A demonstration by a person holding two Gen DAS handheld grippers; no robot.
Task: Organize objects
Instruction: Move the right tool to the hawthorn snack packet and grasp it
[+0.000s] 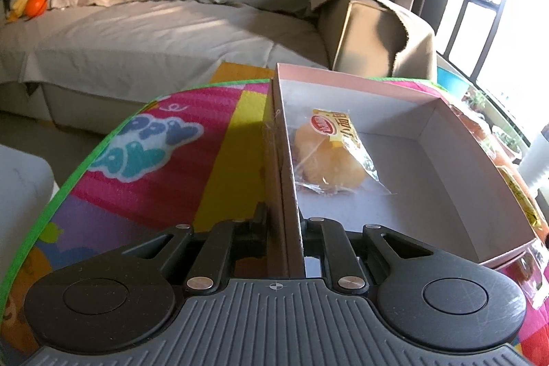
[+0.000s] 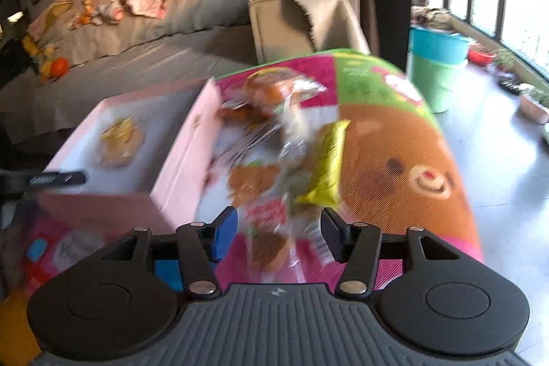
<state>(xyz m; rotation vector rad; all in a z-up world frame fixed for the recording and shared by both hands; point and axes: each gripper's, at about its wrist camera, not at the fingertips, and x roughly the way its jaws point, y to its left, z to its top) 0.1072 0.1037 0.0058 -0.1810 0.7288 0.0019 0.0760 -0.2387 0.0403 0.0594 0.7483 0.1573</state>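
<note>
clamping the pink box (image 1: 291, 167) wall with your left gripper (image 1: 284, 222); bread packet (image 1: 329, 153) lies inside the box; right gripper (image 2: 278, 234) spread, empty, over snack packets (image 2: 274, 160) just beside the box

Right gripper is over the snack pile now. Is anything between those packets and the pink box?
Only the box's own side wall, which stands directly beside the pile of snack packets, so a packet must be lifted over it. Inside the pink box lies one bread packet; the left gripper is clamped on the far wall.
</note>
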